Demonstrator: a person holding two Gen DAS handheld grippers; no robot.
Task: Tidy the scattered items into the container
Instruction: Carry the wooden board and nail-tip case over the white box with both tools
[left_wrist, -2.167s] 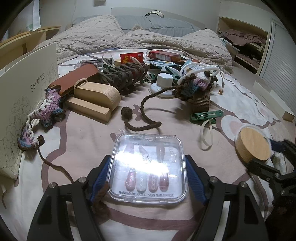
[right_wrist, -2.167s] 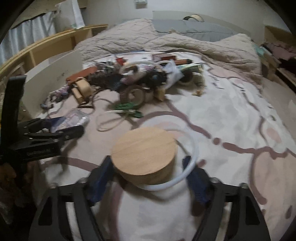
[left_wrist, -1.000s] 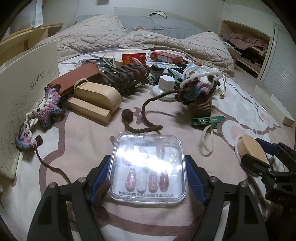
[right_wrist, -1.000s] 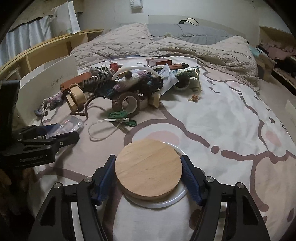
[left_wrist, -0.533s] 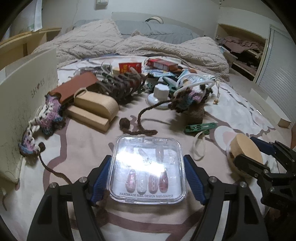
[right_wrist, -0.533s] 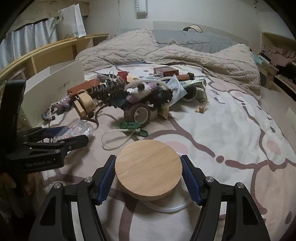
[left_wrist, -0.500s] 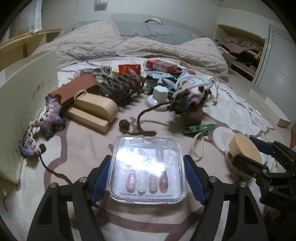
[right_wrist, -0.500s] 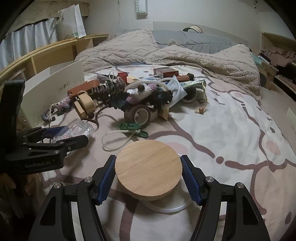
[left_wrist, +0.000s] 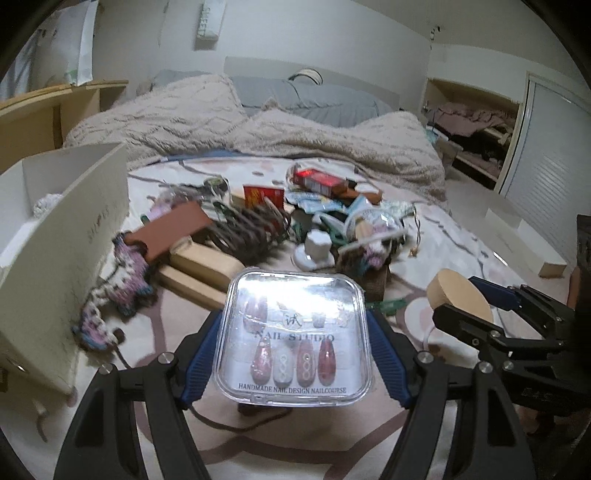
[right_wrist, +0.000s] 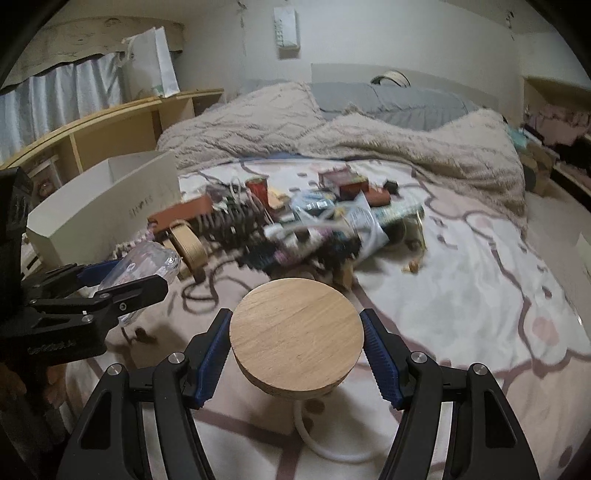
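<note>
My left gripper is shut on a clear plastic nail case and holds it above the bed; the case also shows in the right wrist view. My right gripper is shut on a round wooden lid and holds it lifted; the lid also shows in the left wrist view. The open white cardboard box stands at the left of the bed and also appears in the right wrist view. A pile of scattered items lies in the middle of the bed.
The pile holds a brown leather case, wooden blocks, a crocheted piece, a white cap and red boxes. A white ring lies under the lid. A beige blanket covers the far bed. Wooden shelves run along the left.
Both grippers have risen from the bed with their loads. The nail case and the wooden lid now hang above the sheet; the white ring stayed on the bed.
</note>
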